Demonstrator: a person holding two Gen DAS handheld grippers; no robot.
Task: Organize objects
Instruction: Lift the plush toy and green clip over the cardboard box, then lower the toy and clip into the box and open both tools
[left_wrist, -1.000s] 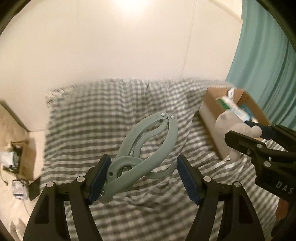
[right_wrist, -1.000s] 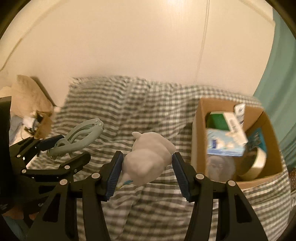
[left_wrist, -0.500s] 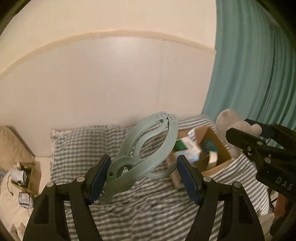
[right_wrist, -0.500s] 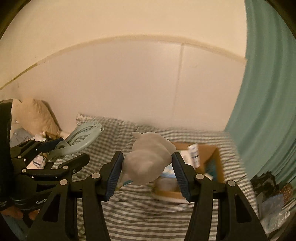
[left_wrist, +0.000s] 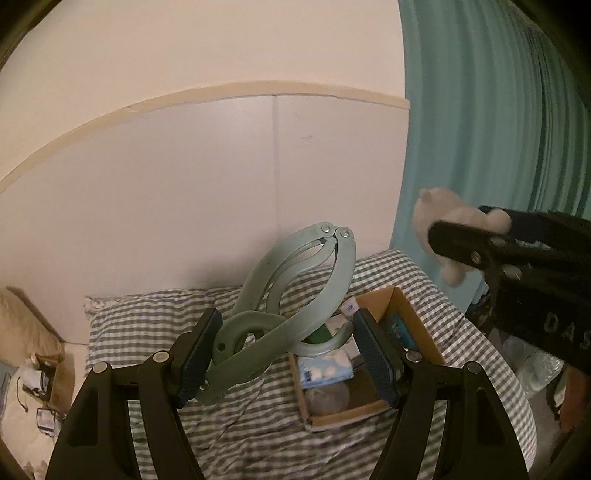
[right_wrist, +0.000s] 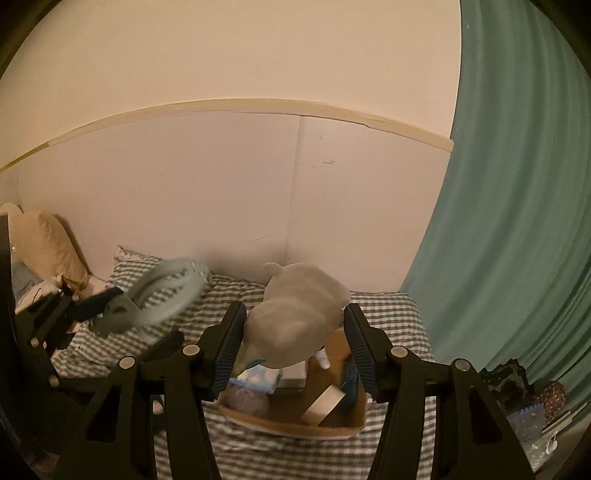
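My left gripper is shut on a pale green folding hanger clip and holds it high above the bed. My right gripper is shut on a grey plush toy. The toy also shows in the left wrist view, up at the right. Both are held above an open cardboard box on the striped bed; the box holds a tissue pack, a tape roll and several small items. The hanger clip shows blurred in the right wrist view.
The bed has a grey-and-white checked cover. A white wall panel stands behind it and a teal curtain hangs at the right. A beige pillow and clutter lie at the left; bags lie on the floor at the right.
Both grippers have risen well above the bed and shifted toward the box, still holding their objects. The box now lies below and ahead of both grippers.
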